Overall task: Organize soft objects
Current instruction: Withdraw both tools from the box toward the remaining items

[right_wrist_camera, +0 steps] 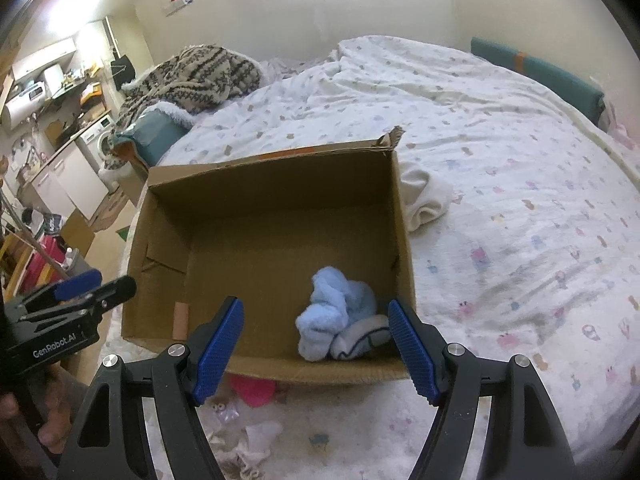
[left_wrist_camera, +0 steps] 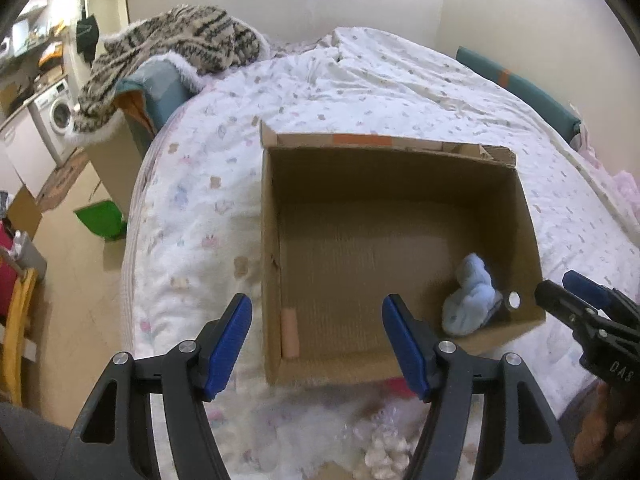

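Both my left gripper (left_wrist_camera: 316, 344) and right gripper (right_wrist_camera: 316, 346), jaws apart, empty; fluffy blue sock (right_wrist_camera: 334, 312) lower right in corrugated cardboard box (right_wrist_camera: 272, 200).

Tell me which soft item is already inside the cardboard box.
The light blue fluffy bundle, in the cardboard box's near right corner; the cream cloth and striped knit lie outside on the bed.

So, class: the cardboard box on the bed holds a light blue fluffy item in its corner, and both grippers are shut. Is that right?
Not quite. The cardboard box on the bed does hold the light blue fluffy item in its corner, but both grippers are open and empty: the left gripper in the left wrist view, the right gripper in the right wrist view.
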The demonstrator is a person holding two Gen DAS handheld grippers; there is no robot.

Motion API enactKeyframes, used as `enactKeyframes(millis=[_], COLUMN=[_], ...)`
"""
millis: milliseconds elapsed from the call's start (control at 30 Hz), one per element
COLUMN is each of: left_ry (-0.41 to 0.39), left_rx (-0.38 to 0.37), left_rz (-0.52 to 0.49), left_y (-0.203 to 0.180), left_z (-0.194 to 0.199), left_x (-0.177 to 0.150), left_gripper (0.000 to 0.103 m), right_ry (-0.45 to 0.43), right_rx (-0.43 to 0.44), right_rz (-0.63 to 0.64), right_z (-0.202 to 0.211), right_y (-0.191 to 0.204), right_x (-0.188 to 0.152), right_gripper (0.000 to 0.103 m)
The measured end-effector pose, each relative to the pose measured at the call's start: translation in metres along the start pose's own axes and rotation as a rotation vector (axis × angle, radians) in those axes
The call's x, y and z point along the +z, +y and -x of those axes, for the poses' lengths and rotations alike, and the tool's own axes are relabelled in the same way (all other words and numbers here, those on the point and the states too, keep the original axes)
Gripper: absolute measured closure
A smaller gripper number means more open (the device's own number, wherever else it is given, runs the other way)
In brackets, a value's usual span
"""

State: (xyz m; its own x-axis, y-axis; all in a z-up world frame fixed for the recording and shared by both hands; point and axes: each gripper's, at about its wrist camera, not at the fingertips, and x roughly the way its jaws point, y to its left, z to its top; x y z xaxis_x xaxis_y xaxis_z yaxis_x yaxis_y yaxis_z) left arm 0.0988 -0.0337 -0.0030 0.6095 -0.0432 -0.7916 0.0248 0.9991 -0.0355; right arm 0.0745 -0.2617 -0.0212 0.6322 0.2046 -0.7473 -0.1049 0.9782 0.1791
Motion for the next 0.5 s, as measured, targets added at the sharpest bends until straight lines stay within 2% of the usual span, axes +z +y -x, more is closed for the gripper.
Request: enactKeyframes(millis=[333,500], left_ry=[0.04,0.065], left_rx=[0.013,0.014], left_rz=[0.042,0.069], left_y=[0.013,0.019], left_z=[0.015,0.019], left_x=[-0.028,-0.042], left_gripper=[0.038,0.038], right_ry=[0.047,0.075], right_rx=[0.067,0.077], right_rz=[-0.083,-0.085], right_z=[0.016,0.021], right_y=[-0.008,-0.003], right_x=[-0.023,-0.036], right_gripper=[0.024,0.024])
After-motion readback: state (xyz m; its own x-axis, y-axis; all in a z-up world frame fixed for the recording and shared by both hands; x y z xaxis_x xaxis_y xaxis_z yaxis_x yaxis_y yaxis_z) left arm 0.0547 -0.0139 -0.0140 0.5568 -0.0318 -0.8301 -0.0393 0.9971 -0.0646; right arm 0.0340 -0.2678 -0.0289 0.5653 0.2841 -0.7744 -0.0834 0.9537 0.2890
